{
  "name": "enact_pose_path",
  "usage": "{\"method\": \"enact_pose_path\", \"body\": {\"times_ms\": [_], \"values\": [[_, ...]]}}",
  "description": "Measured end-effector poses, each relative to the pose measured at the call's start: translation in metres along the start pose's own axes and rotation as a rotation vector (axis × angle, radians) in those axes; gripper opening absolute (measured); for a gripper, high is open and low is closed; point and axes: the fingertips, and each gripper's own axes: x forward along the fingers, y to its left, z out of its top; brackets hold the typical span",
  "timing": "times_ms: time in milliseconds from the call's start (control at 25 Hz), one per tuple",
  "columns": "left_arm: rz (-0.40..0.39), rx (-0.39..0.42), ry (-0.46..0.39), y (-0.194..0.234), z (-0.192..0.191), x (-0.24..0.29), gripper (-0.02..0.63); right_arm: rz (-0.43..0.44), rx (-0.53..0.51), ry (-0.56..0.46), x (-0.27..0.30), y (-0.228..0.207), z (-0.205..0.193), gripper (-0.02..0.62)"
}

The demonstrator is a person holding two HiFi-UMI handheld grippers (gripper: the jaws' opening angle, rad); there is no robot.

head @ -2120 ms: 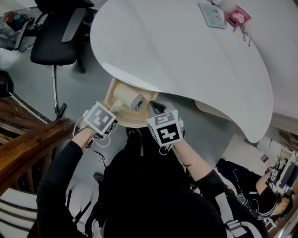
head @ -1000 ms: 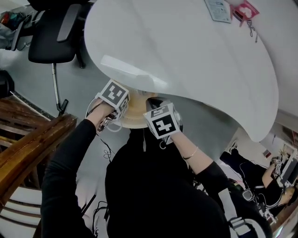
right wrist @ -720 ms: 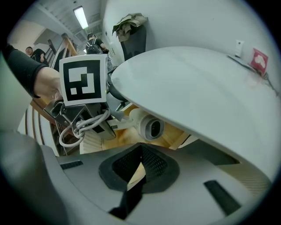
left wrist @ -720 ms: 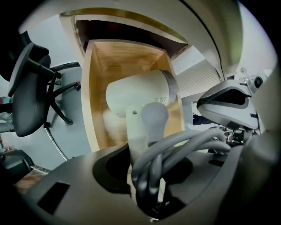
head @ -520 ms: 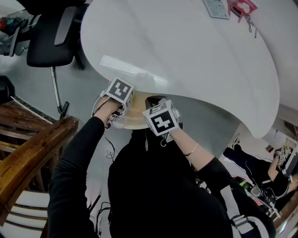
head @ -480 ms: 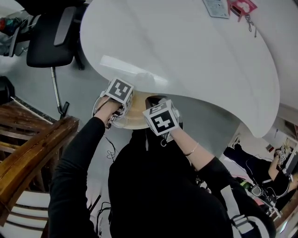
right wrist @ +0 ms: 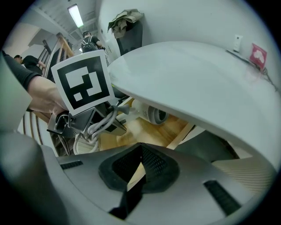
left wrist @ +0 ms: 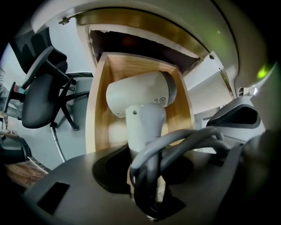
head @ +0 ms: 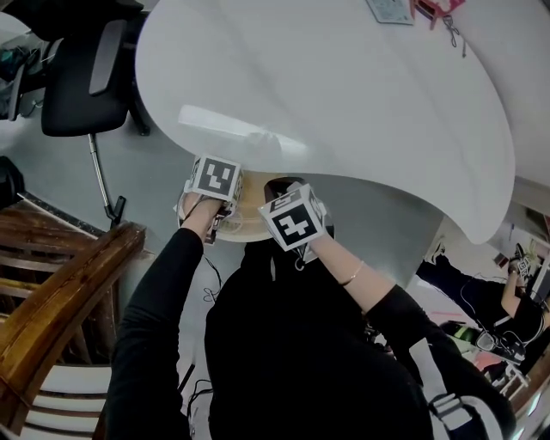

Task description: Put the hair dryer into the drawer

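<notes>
The white hair dryer (left wrist: pixel 140 94) lies in the open wooden drawer (left wrist: pixel 99 101) under the white table (head: pixel 344 94), nozzle to the right and handle toward me. My left gripper (left wrist: pixel 147 176) is shut on its handle end, with the grey cord (left wrist: pixel 184 140) looped between the jaws. In the head view that gripper (head: pixel 213 185) covers the dryer over the drawer (head: pixel 249 219). My right gripper (right wrist: pixel 136 176) is shut on the thin front edge of the drawer (right wrist: pixel 145 127); its marker cube (head: pixel 295 222) sits just right of the left one. The right gripper view also shows the dryer (right wrist: pixel 149 112).
The table top overhangs the drawer closely. A black office chair (head: pixel 77 77) stands on the grey floor to the left, and a wooden railing (head: pixel 60 292) runs at the lower left. A card (head: pixel 391 9) lies at the table's far edge.
My left gripper has moved right and toward the table, from beside the drawer to over it, and now hides the dryer in the head view. The right gripper has stayed at the drawer front.
</notes>
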Motion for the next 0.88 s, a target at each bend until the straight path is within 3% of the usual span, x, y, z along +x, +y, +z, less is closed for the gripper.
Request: {"method": "enact_pose_path", "body": {"times_ms": [400, 520, 880], "values": [[0.071, 0.01, -0.128, 0.01, 0.011, 0.0, 0.173, -0.005, 0.016, 0.025, 0.018, 0.001, -0.007, 0.005], [0.027, -0.027, -0.106, 0.0, 0.001, 0.005, 0.173, 0.002, 0.024, 0.031, 0.021, 0.0, -0.007, 0.005], [0.074, 0.023, -0.128, -0.001, 0.008, 0.012, 0.175, 0.013, 0.078, 0.059, 0.026, -0.004, -0.007, 0.005]]}}
